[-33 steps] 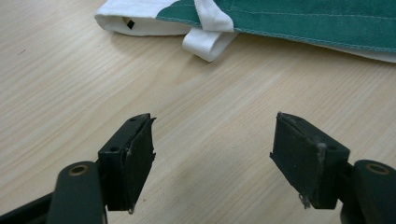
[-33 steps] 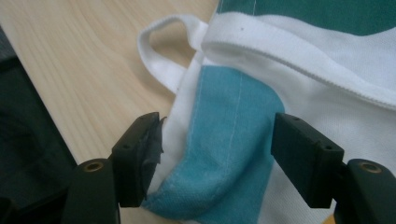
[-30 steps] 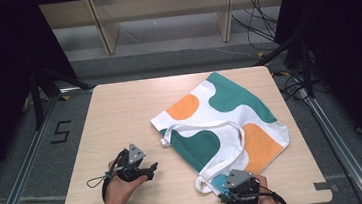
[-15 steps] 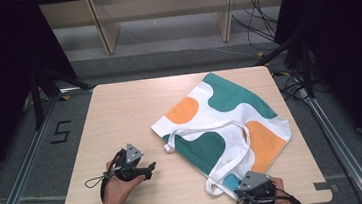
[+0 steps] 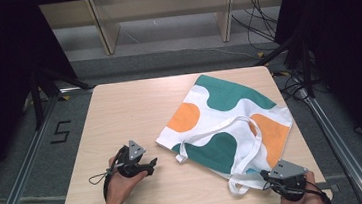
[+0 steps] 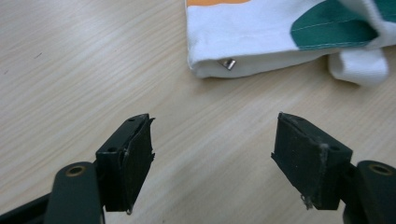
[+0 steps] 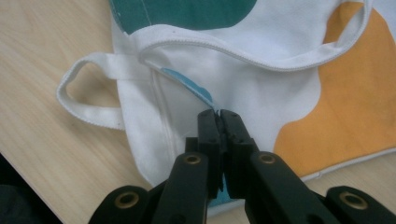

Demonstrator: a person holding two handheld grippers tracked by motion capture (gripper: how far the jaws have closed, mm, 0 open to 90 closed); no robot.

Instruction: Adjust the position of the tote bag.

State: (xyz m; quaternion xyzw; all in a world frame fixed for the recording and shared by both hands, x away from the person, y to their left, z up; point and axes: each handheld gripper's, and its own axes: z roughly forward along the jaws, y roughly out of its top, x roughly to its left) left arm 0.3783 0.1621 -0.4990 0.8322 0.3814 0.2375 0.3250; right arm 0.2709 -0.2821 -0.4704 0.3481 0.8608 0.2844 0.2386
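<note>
Right gripper view has the right gripper (image 7: 218,116), jaws just closed, pinching a thin edge of the white cotton tote bag with green and orange blobs (image 5: 231,122) on the wooden counter (image 5: 120,113), so a tug may slip it free, while the left gripper (image 6: 215,149) waits wide and empty.

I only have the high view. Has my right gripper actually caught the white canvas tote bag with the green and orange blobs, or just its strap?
Observer: The right gripper is shut on a raised fold of the tote bag, on its white panel, not on a strap.
Operator: And the left one?
Observer: The left gripper is open over the bare wooden table, short of the bag's corner.
Operator: Anything at that corner?
Observer: A small silver metal piece sits on its hem.
</note>
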